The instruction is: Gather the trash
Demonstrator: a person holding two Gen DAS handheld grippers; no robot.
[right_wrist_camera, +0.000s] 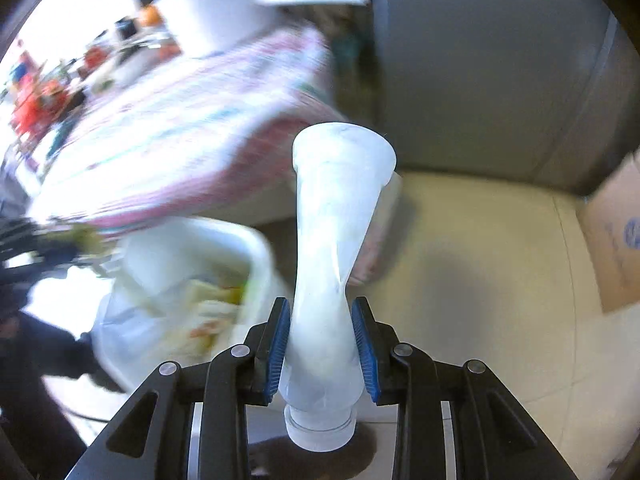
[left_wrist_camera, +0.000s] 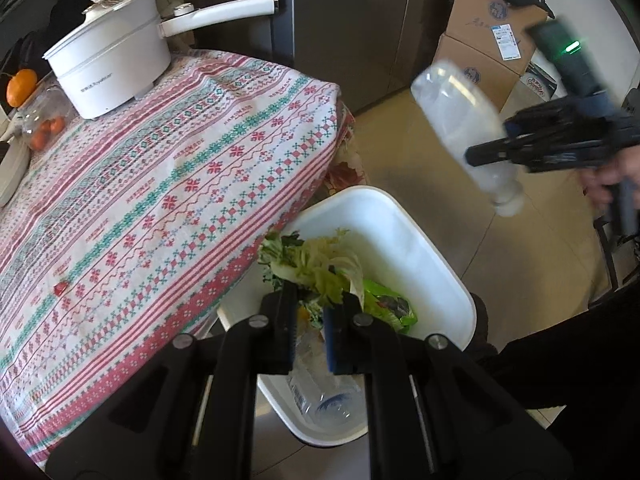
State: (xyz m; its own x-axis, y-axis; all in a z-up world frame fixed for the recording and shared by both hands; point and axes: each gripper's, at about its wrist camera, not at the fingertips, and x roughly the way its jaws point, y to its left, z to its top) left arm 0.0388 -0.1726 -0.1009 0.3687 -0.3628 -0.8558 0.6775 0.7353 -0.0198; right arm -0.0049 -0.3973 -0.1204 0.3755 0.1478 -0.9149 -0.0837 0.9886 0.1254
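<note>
My left gripper point(left_wrist_camera: 316, 300) is shut on a bunch of leafy vegetable scraps point(left_wrist_camera: 304, 260), held over the white trash bin point(left_wrist_camera: 404, 216) beside the table. In the bin lie a green wrapper point(left_wrist_camera: 390, 304) and a clear plastic bottle point(left_wrist_camera: 328, 400). My right gripper point(right_wrist_camera: 322, 320) is shut on a crumpled clear plastic bottle point(right_wrist_camera: 336, 220), cap end towards the camera, its blue pads point(right_wrist_camera: 278, 344) squeezing the waist. The left wrist view shows that bottle point(left_wrist_camera: 456, 120) and right gripper point(left_wrist_camera: 492, 148) in the air, right of and above the bin. The right wrist view is blurred.
A table under a red and green patterned cloth point(left_wrist_camera: 160, 184) carries a white pot point(left_wrist_camera: 112, 68), an orange point(left_wrist_camera: 21, 87) and bagged tomatoes point(left_wrist_camera: 46, 128). A grey fridge point(left_wrist_camera: 360, 20) and cardboard boxes point(left_wrist_camera: 480, 40) stand behind on the tiled floor point(left_wrist_camera: 532, 248).
</note>
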